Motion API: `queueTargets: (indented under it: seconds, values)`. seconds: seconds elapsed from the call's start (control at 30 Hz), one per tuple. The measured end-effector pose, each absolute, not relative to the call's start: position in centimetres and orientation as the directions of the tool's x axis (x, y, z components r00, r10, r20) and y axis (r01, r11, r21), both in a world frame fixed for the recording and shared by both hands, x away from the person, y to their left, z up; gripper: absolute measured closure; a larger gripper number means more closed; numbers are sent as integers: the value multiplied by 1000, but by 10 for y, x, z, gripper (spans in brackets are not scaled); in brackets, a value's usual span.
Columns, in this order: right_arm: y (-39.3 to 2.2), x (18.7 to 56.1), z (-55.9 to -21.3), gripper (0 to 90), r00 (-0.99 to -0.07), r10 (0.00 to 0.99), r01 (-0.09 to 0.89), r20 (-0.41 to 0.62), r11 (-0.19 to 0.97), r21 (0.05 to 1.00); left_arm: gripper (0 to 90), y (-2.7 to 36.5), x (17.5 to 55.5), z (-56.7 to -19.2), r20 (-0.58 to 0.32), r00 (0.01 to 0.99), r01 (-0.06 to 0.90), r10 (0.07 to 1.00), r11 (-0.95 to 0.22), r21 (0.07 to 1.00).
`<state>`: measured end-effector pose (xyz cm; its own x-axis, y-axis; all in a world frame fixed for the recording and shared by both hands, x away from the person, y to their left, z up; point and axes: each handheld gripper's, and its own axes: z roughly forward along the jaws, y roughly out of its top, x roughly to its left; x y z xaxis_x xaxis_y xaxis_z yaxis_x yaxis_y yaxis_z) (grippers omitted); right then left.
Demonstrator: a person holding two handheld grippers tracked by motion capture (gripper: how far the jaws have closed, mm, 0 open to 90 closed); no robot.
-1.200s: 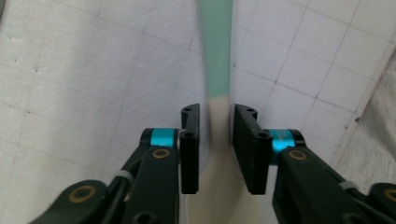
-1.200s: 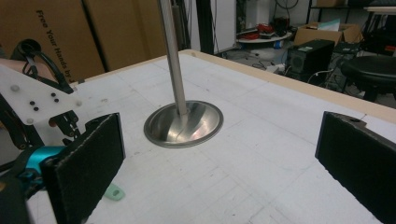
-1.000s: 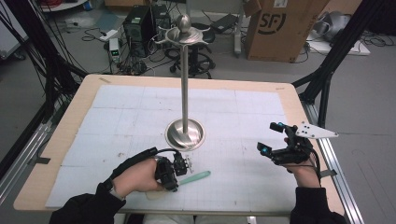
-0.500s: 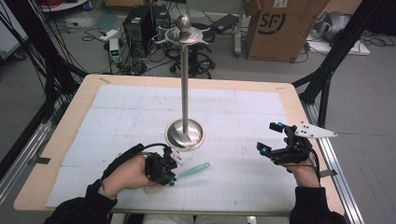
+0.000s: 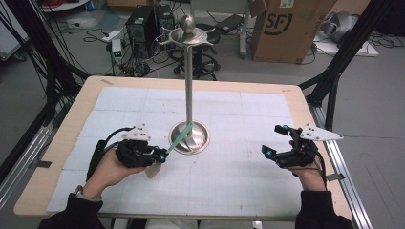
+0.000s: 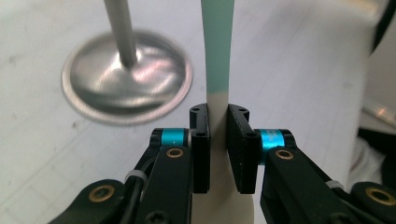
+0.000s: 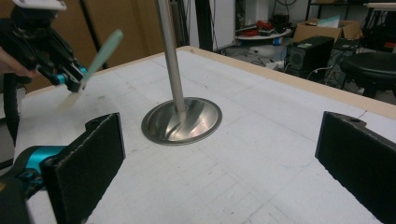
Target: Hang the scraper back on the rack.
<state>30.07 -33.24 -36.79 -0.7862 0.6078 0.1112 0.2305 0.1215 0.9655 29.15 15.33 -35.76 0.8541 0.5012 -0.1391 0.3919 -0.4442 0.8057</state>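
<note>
A utensil with a mint-green handle and a cream blade is off the mat, its handle slanting up toward the stand's pole. My left gripper is shut on it near where handle meets blade. In the left gripper view the black pads press the cream part of the utensil from both sides. The metal stand has a round base, a tall pole and a hooked top. At the right, my right gripper is open and holds nothing; its pads stand wide apart, facing the stand's base.
A white gridded mat covers the wooden table. Beyond the far edge are a cardboard box, computer cases and cables on the floor. Black frame struts rise at both sides of the table.
My left gripper has lifted the utensil off the mat and moved left and up; the handle now tilts up toward the pole. The right gripper has stayed still.
</note>
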Motion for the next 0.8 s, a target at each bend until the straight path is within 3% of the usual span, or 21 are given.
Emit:
queueTargets:
  seconds: [0.23, 0.43, 0.8]
  values:
    - [-332, 300, -368, 4, -788, 605, 230, 115, 116, 966, 800, 168, 288, -337, -115, 887, 287, 448, -338, 896]
    - [-330, 301, -367, 4, -792, 600, 227, 111, 120, 967, 801, 183, 299, -314, -100, 870, 244, 482, -244, 939]
    - [-332, 301, -367, 5, -792, 600, 229, 118, 112, 967, 801, 206, 313, -261, -40, 847, 155, 530, -176, 972]
